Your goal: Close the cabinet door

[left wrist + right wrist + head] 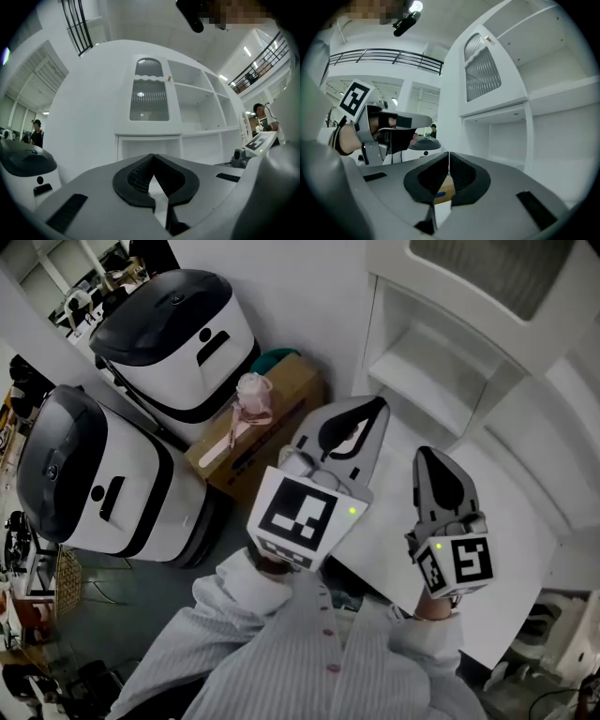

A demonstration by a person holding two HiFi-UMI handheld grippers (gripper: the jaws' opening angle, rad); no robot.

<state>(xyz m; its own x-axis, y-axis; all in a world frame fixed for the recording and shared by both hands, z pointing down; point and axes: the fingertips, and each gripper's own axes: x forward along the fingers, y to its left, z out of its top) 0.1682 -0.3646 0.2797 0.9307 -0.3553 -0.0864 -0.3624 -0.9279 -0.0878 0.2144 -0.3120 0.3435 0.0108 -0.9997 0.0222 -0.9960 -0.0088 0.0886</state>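
The cabinet door [149, 96], with its ribbed glass pane, sits high on the white cabinet [93, 108] and looks flush with the frame. Open shelves [197, 110] are to its right. The left gripper [152, 157] and the right gripper [448, 154] are both pressed together and empty, well short of the door. A cardboard box [286, 395] and two white machines [103, 484] stand to the left.
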